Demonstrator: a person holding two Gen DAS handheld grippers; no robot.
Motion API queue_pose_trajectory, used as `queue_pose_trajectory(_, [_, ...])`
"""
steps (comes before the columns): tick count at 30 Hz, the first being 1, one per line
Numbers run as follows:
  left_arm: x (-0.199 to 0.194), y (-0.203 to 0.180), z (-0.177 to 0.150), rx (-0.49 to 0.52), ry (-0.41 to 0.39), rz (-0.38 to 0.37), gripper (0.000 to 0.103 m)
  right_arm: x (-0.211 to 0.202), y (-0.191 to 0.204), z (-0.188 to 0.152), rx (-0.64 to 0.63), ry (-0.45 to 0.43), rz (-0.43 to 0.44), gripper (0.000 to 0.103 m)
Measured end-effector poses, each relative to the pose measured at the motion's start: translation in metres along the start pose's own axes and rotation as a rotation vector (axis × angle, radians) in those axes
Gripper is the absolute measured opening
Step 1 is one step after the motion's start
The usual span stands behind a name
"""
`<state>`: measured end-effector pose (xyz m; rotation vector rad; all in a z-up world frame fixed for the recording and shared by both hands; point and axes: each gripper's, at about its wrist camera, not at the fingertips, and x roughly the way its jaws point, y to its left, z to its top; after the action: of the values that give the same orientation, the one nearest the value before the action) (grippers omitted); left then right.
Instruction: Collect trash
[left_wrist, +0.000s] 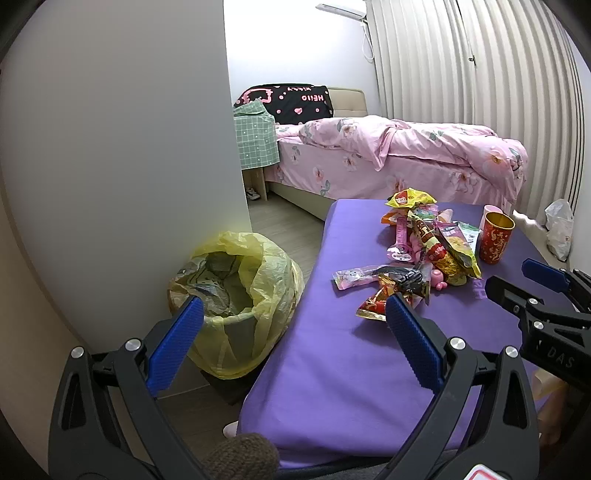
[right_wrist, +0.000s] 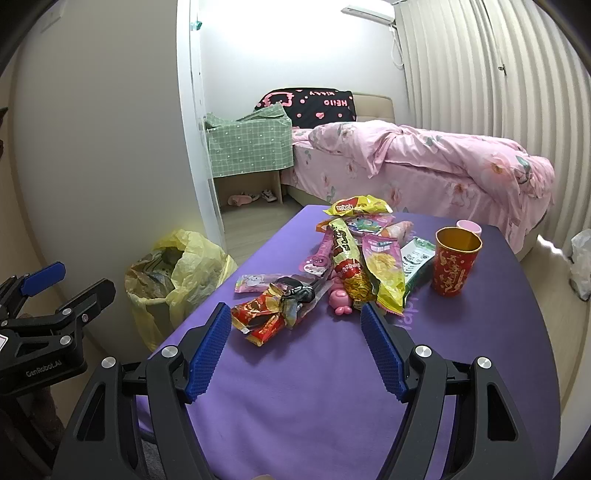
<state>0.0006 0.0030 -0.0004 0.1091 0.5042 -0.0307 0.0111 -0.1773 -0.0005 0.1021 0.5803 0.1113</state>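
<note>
A heap of snack wrappers (left_wrist: 428, 251) (right_wrist: 354, 266) lies on the purple table (left_wrist: 351, 369) (right_wrist: 314, 387). Nearest me is a red and gold wrapper (left_wrist: 373, 308) (right_wrist: 258, 319). A bin lined with a yellow bag (left_wrist: 236, 295) (right_wrist: 173, 280) stands on the floor left of the table. My left gripper (left_wrist: 295, 306) is open and empty, hovering over the table's left edge between bin and wrappers. My right gripper (right_wrist: 295, 314) is open and empty, just short of the red wrapper. Each gripper shows at the edge of the other's view: the right gripper (left_wrist: 535, 291), the left gripper (right_wrist: 55, 291).
A red and gold cup (left_wrist: 496, 238) (right_wrist: 456, 260) and a pink cup (right_wrist: 469, 227) stand at the table's right. A pink toy figure (right_wrist: 341, 301) lies among the wrappers. A bed with pink bedding (left_wrist: 406, 155) (right_wrist: 424, 166) is behind; a white wall (left_wrist: 129, 147) rises behind the bin.
</note>
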Motion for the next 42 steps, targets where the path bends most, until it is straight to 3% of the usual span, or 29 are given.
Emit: queue_pose_trajectory(42, [-0.0028, -0.0055, 0.0005, 0.013, -0.004, -0.021, 0.094, -0.0041, -0.0011, -0.0014, 0.013, -0.007, -0.006, 0.069])
